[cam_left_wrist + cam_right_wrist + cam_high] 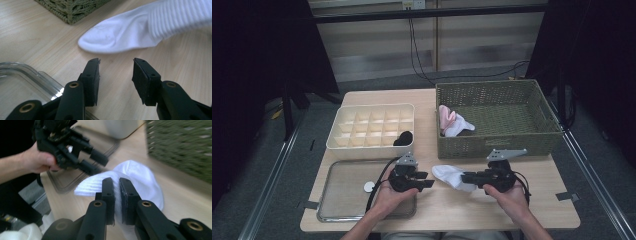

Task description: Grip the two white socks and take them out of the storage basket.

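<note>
A white sock lies on the wooden table between my two grippers. My right gripper is shut on its ribbed cuff; in the right gripper view the fabric is pinched between the two pads. My left gripper is open, its jaws apart with nothing between them. The sock's toe lies just beyond them on the table. The left gripper shows in the right gripper view too, close to the sock's cuff.
A green wicker basket at the back right holds pink and white socks. A cream divided box at the back left has a dark item in one cell. A clear tray with a small white disc lies under my left hand.
</note>
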The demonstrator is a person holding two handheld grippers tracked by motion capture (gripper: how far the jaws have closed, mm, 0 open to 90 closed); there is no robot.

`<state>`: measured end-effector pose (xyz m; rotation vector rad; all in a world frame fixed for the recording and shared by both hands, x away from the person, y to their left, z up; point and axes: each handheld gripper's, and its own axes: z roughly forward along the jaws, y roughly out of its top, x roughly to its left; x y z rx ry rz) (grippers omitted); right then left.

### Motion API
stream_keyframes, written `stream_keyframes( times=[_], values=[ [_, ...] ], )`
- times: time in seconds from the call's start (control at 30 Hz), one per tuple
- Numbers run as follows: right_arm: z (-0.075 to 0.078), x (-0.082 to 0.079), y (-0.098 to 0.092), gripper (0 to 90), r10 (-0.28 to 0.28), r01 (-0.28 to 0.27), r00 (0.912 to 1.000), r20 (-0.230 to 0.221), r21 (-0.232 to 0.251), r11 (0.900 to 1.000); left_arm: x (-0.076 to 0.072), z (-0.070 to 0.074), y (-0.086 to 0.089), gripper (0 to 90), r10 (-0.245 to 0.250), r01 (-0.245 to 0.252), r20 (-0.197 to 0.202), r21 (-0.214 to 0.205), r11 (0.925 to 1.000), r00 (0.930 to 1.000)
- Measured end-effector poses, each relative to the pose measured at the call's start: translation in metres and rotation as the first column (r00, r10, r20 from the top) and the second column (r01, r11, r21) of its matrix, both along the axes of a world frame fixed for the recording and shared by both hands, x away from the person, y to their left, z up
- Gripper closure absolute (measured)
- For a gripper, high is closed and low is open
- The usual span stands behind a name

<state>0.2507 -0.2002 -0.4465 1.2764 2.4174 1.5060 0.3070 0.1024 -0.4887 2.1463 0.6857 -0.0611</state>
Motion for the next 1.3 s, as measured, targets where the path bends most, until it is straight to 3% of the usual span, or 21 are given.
stream_keyframes(
  times=[0.2, 0.37, 0.4, 0.6, 0.7, 0.77, 0.9, 1.0, 1.17, 1.3],
  values=[
    [-0.016, 0.014, -0.024, 79.0, -0.071, 0.068, 0.9956, -0.062, -0.045, 0.9967, 0.0, 0.004, 0.002, 57.3, 0.005, -0.005, 0.005, -0.01, 0.9999, 1.0],
    [-0.032, 0.022, -0.034, 72.9, -0.119, 0.099, 0.9877, -0.101, -0.183, 0.9782, 0.001, 0.008, 0.003, 56.7, -0.005, 0.005, 0.008, 0.011, 0.9999, 1.0],
    [-0.033, 0.022, -0.036, 70.4, -0.13, 0.109, 0.9863, -0.102, -0.19, 0.9758, 0.001, 0.009, 0.003, 56.7, -0.009, 0.008, 0.011, 0.012, 0.9999, 0.9999],
    [-0.02, 0.016, -0.046, 56.4, -0.173, 0.163, 0.9835, -0.054, -0.157, 0.9742, 0.0, 0.012, 0.002, 62.0, -0.02, 0.02, 0.011, -0.011, 0.9997, 0.9997],
    [-0.012, 0.008, -0.049, 55.0, -0.172, 0.165, 0.9841, -0.044, -0.125, 0.9783, 0.003, 0.013, 0.0, 64.1, -0.026, 0.026, 0.015, -0.015, 0.9996, 0.9996],
    [-0.013, 0.002, -0.048, 55.6, -0.156, 0.149, 0.9865, -0.048, -0.126, 0.9808, 0.006, 0.014, -0.004, 65.1, -0.034, 0.034, 0.022, 0.0, 0.9994, 0.9992],
    [-0.026, 0.0, -0.041, 56.5, -0.146, 0.13, 0.9852, -0.09, -0.158, 0.9789, 0.01, 0.016, -0.014, 64.3, -0.027, 0.028, 0.014, -0.041, 0.9988, 0.9995],
    [-0.039, 0.005, -0.038, 56.1, -0.141, 0.116, 0.9823, -0.123, -0.195, 0.9741, 0.01, 0.015, -0.019, 62.2, -0.035, 0.035, 0.018, -0.041, 0.9985, 0.9992],
    [-0.045, 0.013, -0.029, 55.6, -0.098, 0.07, 0.9894, -0.108, -0.234, 0.9697, 0.012, 0.01, -0.017, 53.1, -0.01, 0.01, 0.017, -0.034, 0.9994, 0.9998],
    [-0.047, 0.018, -0.022, 62.3, -0.033, 0.011, 0.9956, -0.088, -0.24, 0.9707, 0.016, 0.007, -0.012, 48.2, 0.012, -0.012, 0.006, -0.032, 0.9994, 0.9999]
  ],
)
